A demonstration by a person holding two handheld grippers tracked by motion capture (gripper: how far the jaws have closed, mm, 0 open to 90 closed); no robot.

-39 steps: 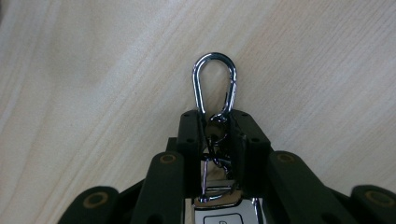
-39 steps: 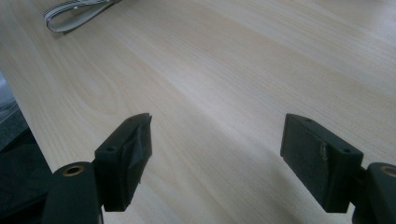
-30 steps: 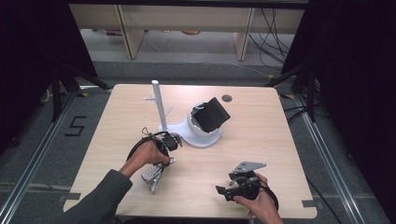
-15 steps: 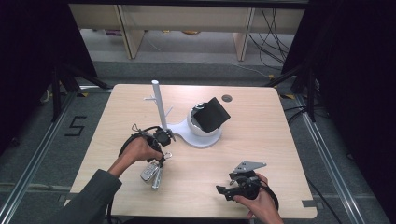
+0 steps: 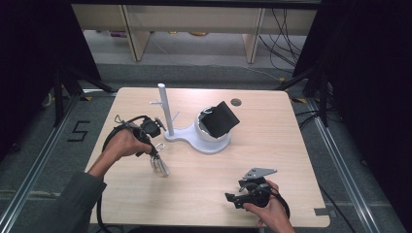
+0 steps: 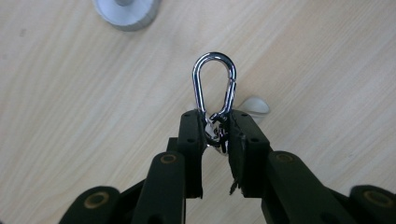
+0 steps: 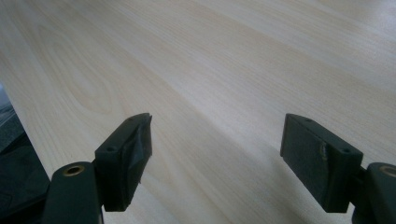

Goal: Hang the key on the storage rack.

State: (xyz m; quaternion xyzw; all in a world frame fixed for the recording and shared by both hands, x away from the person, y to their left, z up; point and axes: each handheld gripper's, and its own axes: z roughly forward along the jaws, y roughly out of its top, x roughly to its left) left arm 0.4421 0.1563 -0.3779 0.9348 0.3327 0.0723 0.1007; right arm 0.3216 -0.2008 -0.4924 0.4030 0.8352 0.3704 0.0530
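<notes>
One silver carabiner [image 6: 214, 86] sits pinched in my left tongs [image 6: 215, 135], held just above the surface [image 5: 272, 145] left of the single white stand [image 5: 167, 121]. What dangles below the clip is too small to make out. My right tongs [image 7: 217, 154] gape wide, low over bare wood near the front edge.

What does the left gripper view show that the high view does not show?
Left gripper view alone: the carabiner's loop shape, its lower end pinched between the left tongs, and a round metal disc. High view alone: the white stand with its post, the dark pouch, the right tongs. Both: the wooden table.
</notes>
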